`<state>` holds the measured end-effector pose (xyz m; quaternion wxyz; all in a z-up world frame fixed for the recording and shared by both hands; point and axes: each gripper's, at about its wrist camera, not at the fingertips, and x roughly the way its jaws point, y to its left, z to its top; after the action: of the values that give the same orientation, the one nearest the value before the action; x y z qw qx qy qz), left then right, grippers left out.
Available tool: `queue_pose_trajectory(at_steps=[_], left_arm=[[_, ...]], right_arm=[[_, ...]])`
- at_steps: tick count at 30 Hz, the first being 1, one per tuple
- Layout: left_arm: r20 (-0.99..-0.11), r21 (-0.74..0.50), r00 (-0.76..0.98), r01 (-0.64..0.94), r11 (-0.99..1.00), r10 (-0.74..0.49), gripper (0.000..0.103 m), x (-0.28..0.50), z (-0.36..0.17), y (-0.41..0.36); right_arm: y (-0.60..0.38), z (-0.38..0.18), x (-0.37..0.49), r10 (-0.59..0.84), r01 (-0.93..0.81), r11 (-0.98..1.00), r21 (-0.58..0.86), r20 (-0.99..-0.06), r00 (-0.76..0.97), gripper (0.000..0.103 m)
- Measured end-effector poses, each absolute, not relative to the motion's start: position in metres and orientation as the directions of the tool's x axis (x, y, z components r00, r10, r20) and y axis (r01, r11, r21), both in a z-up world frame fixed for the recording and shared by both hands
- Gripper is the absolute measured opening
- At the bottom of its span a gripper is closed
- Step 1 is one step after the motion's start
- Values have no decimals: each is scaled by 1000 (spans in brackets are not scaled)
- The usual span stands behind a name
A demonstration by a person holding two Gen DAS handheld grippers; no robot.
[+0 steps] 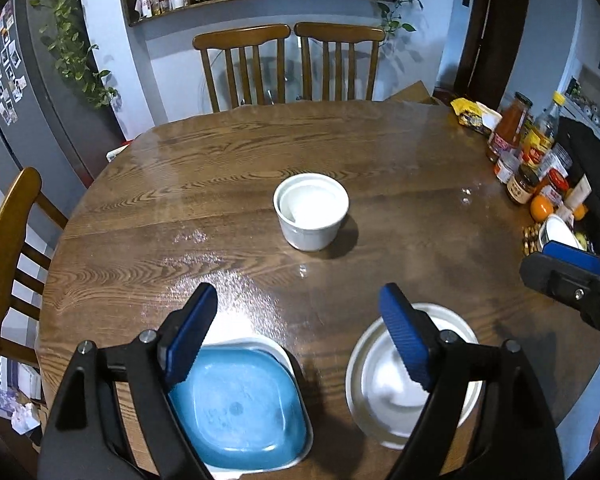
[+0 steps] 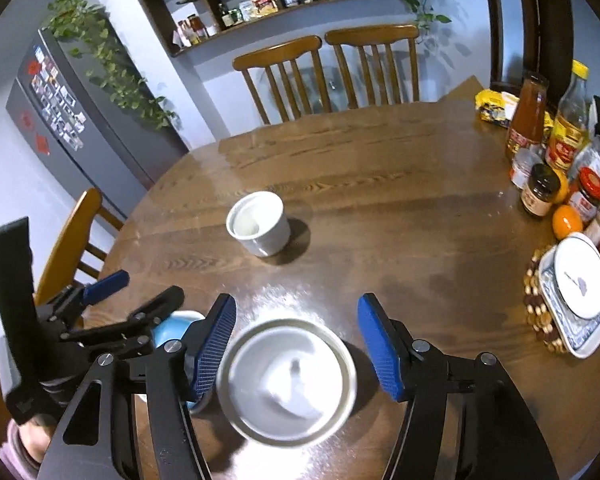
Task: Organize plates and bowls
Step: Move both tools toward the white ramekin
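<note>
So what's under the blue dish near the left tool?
The blue dish sits in a white dish; only its rim shows around the blue one. Its inside is covered, and the tool hides part of it.

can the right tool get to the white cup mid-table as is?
Probably yes. The right tool is open and empty above the white bowl; only bare table lies between it and the cup.

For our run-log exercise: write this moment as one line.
left gripper: open | right gripper: open | blue dish, white bowl: on table
</note>
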<state>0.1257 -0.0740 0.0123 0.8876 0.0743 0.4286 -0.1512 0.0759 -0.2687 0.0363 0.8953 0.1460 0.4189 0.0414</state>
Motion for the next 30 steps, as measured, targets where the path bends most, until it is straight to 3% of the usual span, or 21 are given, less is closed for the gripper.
queue_pose_trajectory(at_steps=[5, 9, 24, 30], left_arm=[[-788, -21, 590, 259, 966, -175, 83, 155, 23, -62], [-794, -16, 593, 198, 980, -133, 102, 180, 26, -54], [-893, -5, 443, 166, 986, -80, 101, 250, -41, -78], [-906, -5, 415, 191, 982, -86, 95, 264, -59, -89]], right_arm=[[-262, 46, 103, 218, 30, 951, 307, -737, 639, 64], [-259, 41, 129, 249, 20, 944, 329, -753, 609, 64], [-250, -25, 237, 332, 67, 914, 400, -834, 442, 64], [-245, -48, 263, 364, 51, 908, 415, -844, 395, 64]])
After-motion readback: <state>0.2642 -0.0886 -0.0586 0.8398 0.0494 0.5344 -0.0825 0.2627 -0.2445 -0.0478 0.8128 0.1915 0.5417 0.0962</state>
